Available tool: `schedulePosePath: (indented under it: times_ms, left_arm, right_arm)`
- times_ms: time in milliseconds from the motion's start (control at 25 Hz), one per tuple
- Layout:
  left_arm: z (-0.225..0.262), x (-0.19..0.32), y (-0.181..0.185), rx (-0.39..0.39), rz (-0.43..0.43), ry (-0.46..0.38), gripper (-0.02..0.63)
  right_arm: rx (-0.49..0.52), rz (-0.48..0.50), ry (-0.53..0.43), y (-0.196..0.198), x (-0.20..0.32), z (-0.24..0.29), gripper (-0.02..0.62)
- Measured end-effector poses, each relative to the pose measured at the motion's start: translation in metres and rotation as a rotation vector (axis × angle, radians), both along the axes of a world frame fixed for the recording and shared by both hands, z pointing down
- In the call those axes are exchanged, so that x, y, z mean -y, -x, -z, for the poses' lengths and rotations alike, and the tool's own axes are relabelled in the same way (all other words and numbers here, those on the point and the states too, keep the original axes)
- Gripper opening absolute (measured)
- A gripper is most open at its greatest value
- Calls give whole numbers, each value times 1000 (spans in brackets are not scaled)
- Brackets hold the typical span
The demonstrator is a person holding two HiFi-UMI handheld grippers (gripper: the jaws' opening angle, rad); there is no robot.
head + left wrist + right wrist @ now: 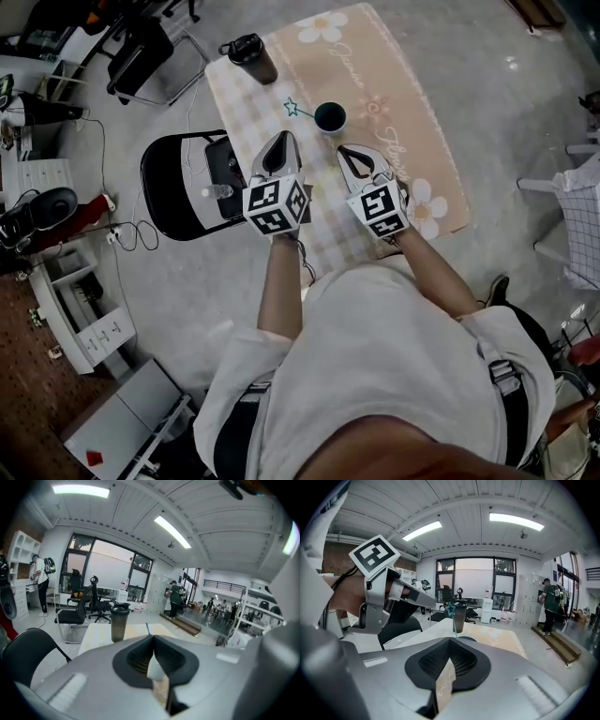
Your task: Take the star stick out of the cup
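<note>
— Where are we working?
— We are standing over a counter [422, 131] under a beige flowered cloth, in a grey-floored office.
— Where is the stick sitting?
— The thin teal star-topped stick [292, 108] is leaning in the small dark round cup [329, 116], near a tall dark lidded bottle [251, 56].
— And our jaws?
— We are keeping both pairs clenched and empty. The left gripper [279, 142] and right gripper [347, 153] are hovering just short of the cup.
</note>
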State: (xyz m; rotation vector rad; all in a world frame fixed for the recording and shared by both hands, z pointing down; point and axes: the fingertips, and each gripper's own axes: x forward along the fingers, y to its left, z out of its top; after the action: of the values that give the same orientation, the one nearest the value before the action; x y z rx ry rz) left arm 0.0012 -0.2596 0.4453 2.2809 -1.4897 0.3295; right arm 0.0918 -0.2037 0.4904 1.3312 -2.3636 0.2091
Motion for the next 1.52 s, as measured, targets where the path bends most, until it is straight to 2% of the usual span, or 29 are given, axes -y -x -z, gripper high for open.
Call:
schedulePosePath:
  times_ms: [80, 120, 160, 200, 240, 520, 560, 600, 720, 960, 1280, 1520]
  left_arm:
    - [-1, 11, -3, -22, 6, 16, 3]
    - [-2, 17, -6, -29, 1, 21, 25]
    - [-4, 22, -9, -31, -9, 28, 99]
    - [-7, 28, -13, -27, -20, 35, 145]
    - [-10, 32, -17, -21, -31, 42, 149]
    - [-31, 52, -27, 7, -38, 86, 145]
    - [-32, 53, -28, 15, -42, 88, 118]
    - [-31, 54, -29, 19, -44, 82, 46]
    - [-18, 54, -33, -1, -47, 33, 17]
    - [15, 45, -38, -17, -55, -66, 15]
    - [59, 21, -30, -93, -38, -156, 15]
    - [95, -2, -26, -89, -54, -232, 15]
  right_arm:
    - [2, -8, 14, -8, 4, -7, -2]
    - [3, -12, 19, -12, 6, -10, -2]
    - [5, -15, 23, -16, 9, -12, -2]
    - [6, -19, 26, -19, 12, -14, -2]
    - [7, -25, 32, -22, 14, -16, -2]
    - [7, -45, 36, -40, 20, -19, -2]
    - [7, -49, 37, -42, 20, -19, -2]
    - [6, -53, 39, -45, 20, -19, -2]
    - [-3, -60, 41, -50, 19, -20, -2]
    - [-3, -69, 17, -50, 12, -11, -2]
    - [-9, -82, -12, -45, -11, 5, -2]
    - [-19, -90, -39, -38, -26, 16, -2]
